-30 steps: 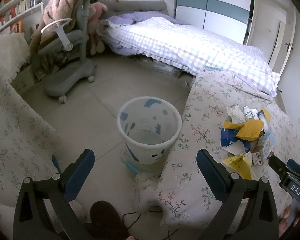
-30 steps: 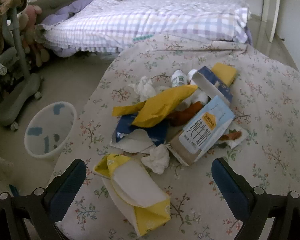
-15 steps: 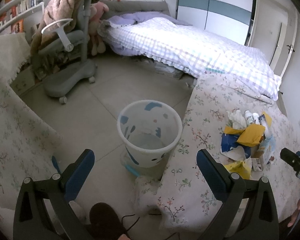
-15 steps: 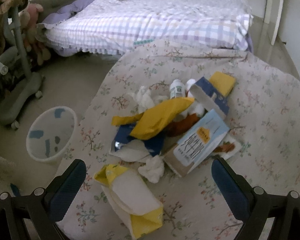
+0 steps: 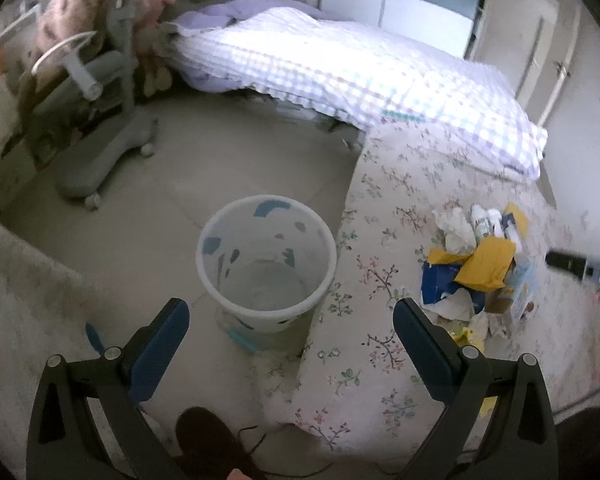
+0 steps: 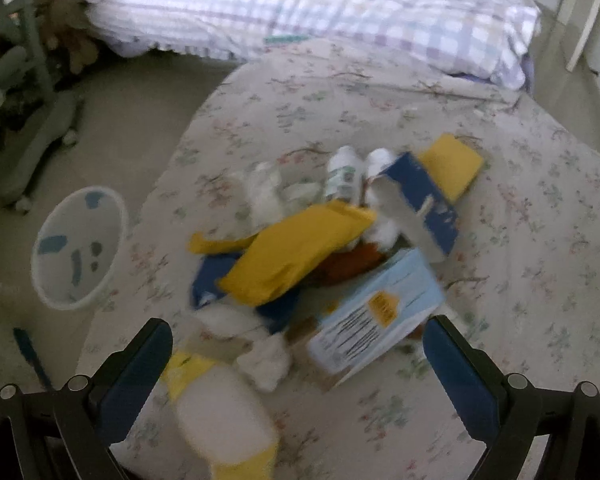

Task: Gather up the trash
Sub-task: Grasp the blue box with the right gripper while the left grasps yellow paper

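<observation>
A heap of trash lies on a floral-covered table (image 6: 540, 240): a yellow wrapper (image 6: 296, 252), a light blue milk carton (image 6: 376, 312), a dark blue box (image 6: 424, 196), small white bottles (image 6: 342, 172), crumpled tissues (image 6: 266, 360) and a yellow-and-white packet (image 6: 220, 412). My right gripper (image 6: 296, 352) hangs open just above the near side of the heap, holding nothing. A white bin with blue patches (image 5: 266, 264) stands on the floor left of the table. My left gripper (image 5: 288, 340) is open and empty above the bin's near rim. The heap (image 5: 476, 268) shows at the right in the left wrist view.
A bed with a checked cover (image 5: 360, 64) fills the back. A grey wheeled chair draped with a blanket (image 5: 100, 92) stands at the back left. Floral cloth (image 5: 24, 300) hangs at the left. A dark shoe (image 5: 208, 444) is below. The right tool's body (image 5: 584, 268) juts in at the right.
The right gripper has dropped forward and lower toward the heap, which now looks bigger and blurred. The left gripper has shifted slightly, bringing the bin closer to centre.
</observation>
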Motion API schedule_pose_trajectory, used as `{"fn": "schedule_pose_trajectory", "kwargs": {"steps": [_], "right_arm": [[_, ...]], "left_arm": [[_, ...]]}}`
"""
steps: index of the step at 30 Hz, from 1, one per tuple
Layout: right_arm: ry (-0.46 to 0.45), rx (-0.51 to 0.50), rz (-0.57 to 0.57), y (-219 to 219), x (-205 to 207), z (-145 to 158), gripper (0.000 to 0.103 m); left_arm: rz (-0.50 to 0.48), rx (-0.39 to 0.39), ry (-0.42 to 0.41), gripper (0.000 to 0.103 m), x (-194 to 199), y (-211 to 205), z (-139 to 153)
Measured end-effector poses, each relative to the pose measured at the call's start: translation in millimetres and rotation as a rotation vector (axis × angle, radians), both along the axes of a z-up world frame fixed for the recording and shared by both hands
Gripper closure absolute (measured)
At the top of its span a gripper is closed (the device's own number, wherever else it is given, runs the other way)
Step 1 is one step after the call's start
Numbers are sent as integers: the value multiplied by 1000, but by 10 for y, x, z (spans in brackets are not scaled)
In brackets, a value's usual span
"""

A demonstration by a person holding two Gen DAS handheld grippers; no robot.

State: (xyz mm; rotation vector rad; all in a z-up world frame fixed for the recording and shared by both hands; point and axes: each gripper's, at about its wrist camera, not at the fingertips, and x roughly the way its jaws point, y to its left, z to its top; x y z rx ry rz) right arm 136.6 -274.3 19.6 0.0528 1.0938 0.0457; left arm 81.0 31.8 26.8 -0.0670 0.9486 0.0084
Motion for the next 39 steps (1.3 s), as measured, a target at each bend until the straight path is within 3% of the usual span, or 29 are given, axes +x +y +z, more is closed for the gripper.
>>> {"fn": "schedule_pose_trajectory", "kwargs": {"steps": [5, 13, 22, 30, 39], "right_arm": [[9, -7, -46, -176, 260, 32, 0], [52, 33, -115, -535, 567, -142, 3], [112, 128, -175, -999, 872, -485, 24], [129, 151, -122, -1113, 1028, -779, 25], [107, 169, -1, -1253, 1099, -853, 24]], "left_arm": [[-62, -49, 66, 0, 221, -54, -53], [-67, -107, 153, 1, 583, -175, -249], [-176, -177, 210, 7, 892, -648, -484], [-271, -202, 232, 14, 1027, -987, -638], [-473, -212, 228, 14, 1085, -1745, -634]]}}
